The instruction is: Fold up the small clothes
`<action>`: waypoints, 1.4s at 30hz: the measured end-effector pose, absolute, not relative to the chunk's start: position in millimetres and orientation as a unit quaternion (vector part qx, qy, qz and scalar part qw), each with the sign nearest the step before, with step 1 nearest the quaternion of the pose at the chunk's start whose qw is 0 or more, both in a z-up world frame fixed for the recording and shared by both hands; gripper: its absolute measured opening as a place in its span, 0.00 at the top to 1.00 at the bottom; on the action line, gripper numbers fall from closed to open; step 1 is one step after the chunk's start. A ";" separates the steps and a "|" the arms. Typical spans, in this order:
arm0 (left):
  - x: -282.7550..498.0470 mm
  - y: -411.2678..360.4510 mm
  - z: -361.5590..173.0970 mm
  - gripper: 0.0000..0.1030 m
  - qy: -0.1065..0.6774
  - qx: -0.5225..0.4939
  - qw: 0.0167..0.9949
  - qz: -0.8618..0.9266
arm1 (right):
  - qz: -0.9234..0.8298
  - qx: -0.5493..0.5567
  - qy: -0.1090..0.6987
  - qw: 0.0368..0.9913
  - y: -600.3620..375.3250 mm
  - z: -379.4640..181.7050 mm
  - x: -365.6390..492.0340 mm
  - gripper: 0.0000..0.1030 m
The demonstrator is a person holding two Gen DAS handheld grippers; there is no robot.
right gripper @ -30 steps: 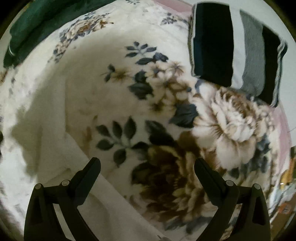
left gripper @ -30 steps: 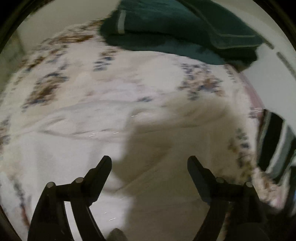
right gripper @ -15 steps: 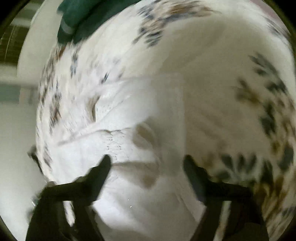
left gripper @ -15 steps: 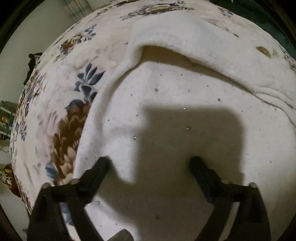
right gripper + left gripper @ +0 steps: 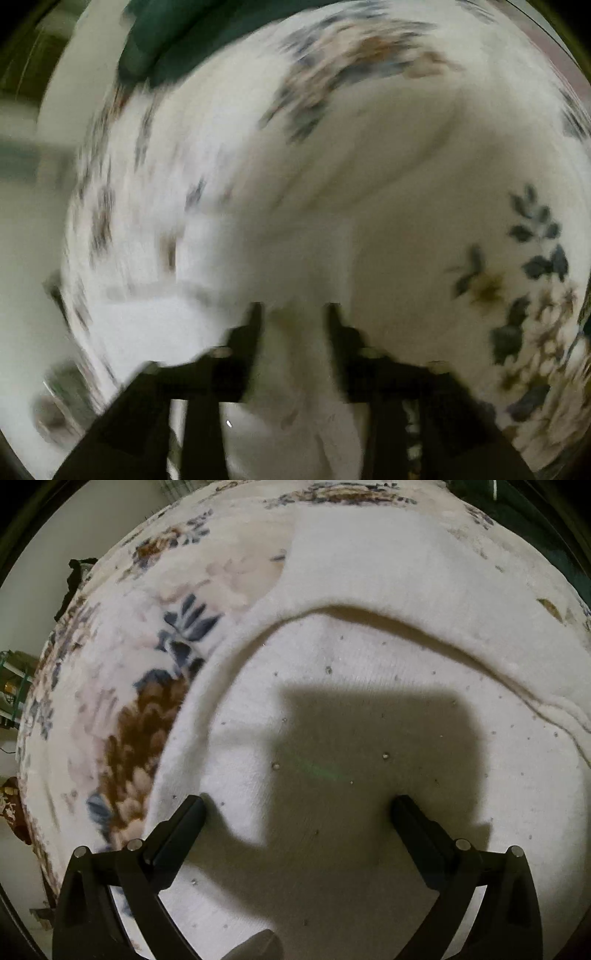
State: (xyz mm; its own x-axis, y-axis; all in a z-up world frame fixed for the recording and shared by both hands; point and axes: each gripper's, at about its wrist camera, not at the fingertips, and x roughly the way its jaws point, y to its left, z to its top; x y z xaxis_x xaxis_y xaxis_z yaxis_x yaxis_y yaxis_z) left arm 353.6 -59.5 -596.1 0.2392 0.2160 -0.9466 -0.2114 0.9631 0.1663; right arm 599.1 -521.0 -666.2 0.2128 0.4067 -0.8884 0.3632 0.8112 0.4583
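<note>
Left wrist view: the left claw (image 5: 297, 806) points down close over the white garment (image 5: 369, 716), its two fingers spread wide apart with nothing between them, tips at the fabric. The garment lies on a floral blanket (image 5: 122, 709).

Right wrist view, blurred: the right claw (image 5: 293, 314) has its fingers drawn close, pinching a fold of the white garment (image 5: 295, 354). A dark green cloth (image 5: 166, 40) lies at the blanket's far edge.

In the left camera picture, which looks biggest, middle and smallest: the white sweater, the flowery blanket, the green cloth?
1. White sweater, though it lies nearest the camera.
2. Flowery blanket.
3. Green cloth, only a sliver showing.
</note>
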 end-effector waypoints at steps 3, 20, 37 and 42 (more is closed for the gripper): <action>345.1 -65.7 -581.0 0.00 0.587 0.015 0.798 0.133 | 0.012 0.399 0.628 0.668 -553.8 -696.9 606.5 0.53; 321.1 -119.3 -564.5 0.00 0.587 0.036 0.807 0.059 | 0.021 0.266 0.667 0.696 -526.6 -711.0 666.6 0.86; 194.6 -130.0 -528.4 0.00 0.611 0.049 0.790 0.023 | 0.030 0.392 0.765 0.510 -506.4 -729.0 310.7 0.48; 153.4 -125.9 -541.2 0.00 0.641 0.049 0.759 0.104 | 0.078 0.351 0.772 0.524 -485.1 -747.6 266.4 0.95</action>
State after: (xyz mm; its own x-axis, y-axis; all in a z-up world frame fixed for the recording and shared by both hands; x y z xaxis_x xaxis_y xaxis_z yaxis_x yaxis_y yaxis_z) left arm 153.4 -125.9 -541.2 0.1562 0.2203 -0.9628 -0.0939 0.9737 0.2076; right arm 266.4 -485.1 -747.6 -0.2040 0.6233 -0.7549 0.4600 0.7417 0.4880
